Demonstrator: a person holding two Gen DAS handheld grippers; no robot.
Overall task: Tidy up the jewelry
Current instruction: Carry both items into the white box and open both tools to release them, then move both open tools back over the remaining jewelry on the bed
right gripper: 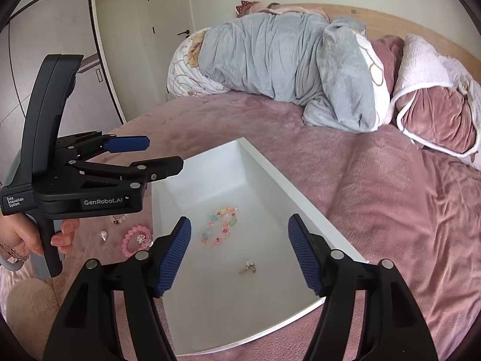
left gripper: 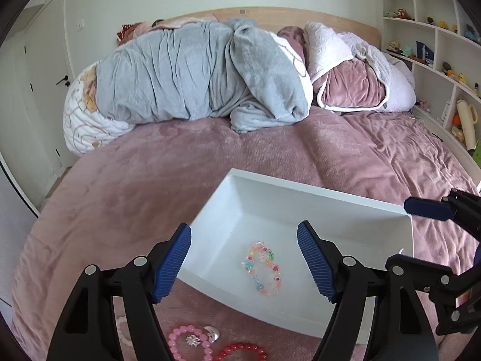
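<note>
Left tool (left gripper: pixel 244 263) released, jaws wide, empty, low center of frame over the white tray (left gripper: pixel 330 203). Right tool (right gripper: pixel 239 251) also spread, empty, above the tray's near end. Inside tray: multicolor bead bracelet (right gripper: pixel 221 227) and small gold ring (right gripper: pixel 248 268). Still on the bed (left gripper: pixel 150 180), bottom of frame: pink bracelet (left gripper: pixel 189 341), red bracelet (left gripper: pixel 242 351). Likely next: drop the left tool straight down on the pink one, pinch a single strand, avoid snagging the blanket.
</note>
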